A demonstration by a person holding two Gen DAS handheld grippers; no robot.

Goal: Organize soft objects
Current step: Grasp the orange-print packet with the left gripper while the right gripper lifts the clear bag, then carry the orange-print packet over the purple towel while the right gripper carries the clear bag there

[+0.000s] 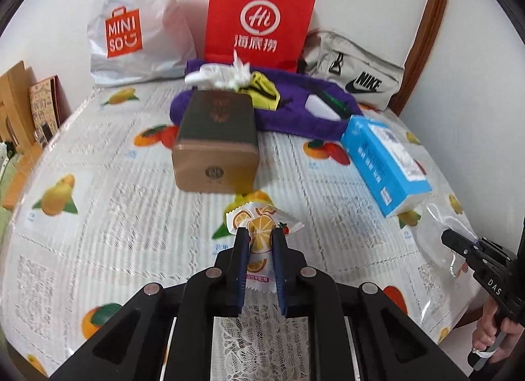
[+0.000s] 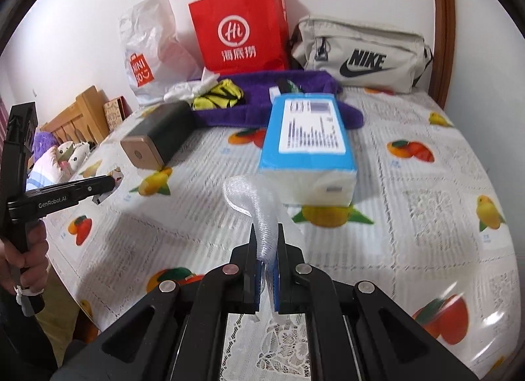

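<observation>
Left gripper [image 1: 259, 236] angled down, clamped on orange-print sachet [image 1: 259, 227], right gripper [image 2: 266, 233] angled down, pinching clear crinkled bag [image 2: 259, 210]

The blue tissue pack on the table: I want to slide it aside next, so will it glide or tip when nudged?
The blue tissue pack lies flat on its broad side, so it probably won't tip. Its wrapper looks like smooth plastic and the table cover is glossy, so it likely slides easily. Being soft tissue, it may dent under a firm push.

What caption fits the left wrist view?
Left gripper shut on an orange-print sachet over the fruit-print tablecloth, brown box ahead.
</observation>
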